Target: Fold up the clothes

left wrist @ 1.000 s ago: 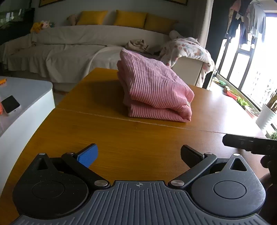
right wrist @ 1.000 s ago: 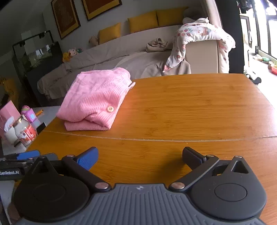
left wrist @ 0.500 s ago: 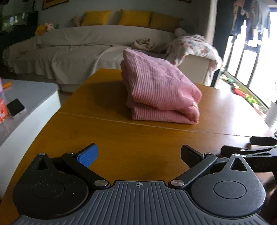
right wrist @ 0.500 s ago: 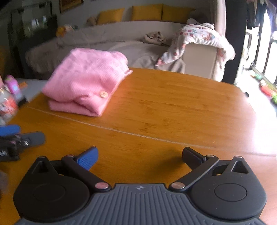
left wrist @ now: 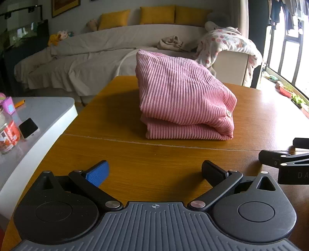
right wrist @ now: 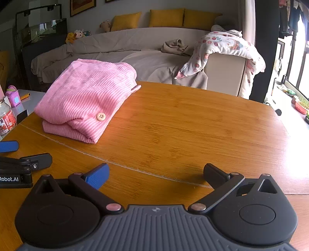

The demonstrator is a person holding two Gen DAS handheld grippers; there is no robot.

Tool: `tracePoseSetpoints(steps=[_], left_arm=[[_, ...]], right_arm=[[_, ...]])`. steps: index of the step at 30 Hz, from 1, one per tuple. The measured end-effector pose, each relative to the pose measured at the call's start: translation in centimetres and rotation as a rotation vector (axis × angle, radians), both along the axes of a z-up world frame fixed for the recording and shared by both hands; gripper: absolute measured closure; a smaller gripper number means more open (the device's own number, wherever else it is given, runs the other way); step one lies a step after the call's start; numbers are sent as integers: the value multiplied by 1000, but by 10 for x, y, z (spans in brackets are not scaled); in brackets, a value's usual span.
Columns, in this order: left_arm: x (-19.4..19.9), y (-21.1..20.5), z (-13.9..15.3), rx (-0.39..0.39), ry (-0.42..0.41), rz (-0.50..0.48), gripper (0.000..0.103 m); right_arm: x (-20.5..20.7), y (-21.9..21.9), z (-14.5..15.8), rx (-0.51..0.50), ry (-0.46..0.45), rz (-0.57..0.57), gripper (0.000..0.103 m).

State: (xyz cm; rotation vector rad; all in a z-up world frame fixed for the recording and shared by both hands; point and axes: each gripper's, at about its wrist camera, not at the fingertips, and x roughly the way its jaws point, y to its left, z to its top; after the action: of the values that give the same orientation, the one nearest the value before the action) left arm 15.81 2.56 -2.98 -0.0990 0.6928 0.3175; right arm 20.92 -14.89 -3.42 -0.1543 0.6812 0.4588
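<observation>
Left wrist view shows the folded pink garment [left wrist: 185, 96] resting on the wooden table [left wrist: 135, 160], ahead of the left gripper [left wrist: 154, 171] and right gripper [right wrist: 156, 173], both spread wide and empty, with a jar [left wrist: 7, 135] of unclear contents on the side table [left wrist: 50, 108].

One folded pink garment [left wrist: 183, 96] lies on the single wooden worktop [left wrist: 154, 164], showing one button [right wrist: 100, 116]. Two tools: left tool [left wrist: 154, 171], right tool [right wrist: 156, 173]. At twelve o'clock, one sofa [left wrist: 115, 50] carries three yellow cushions [left wrist: 157, 14].
</observation>
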Motion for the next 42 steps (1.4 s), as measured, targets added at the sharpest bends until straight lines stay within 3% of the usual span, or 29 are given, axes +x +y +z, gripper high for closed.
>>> tracePoseSetpoints(steps=[42], left_arm=[[-3,-3,1,0,1,31,0]], right_arm=[[1,0,1,1,1,0,0]])
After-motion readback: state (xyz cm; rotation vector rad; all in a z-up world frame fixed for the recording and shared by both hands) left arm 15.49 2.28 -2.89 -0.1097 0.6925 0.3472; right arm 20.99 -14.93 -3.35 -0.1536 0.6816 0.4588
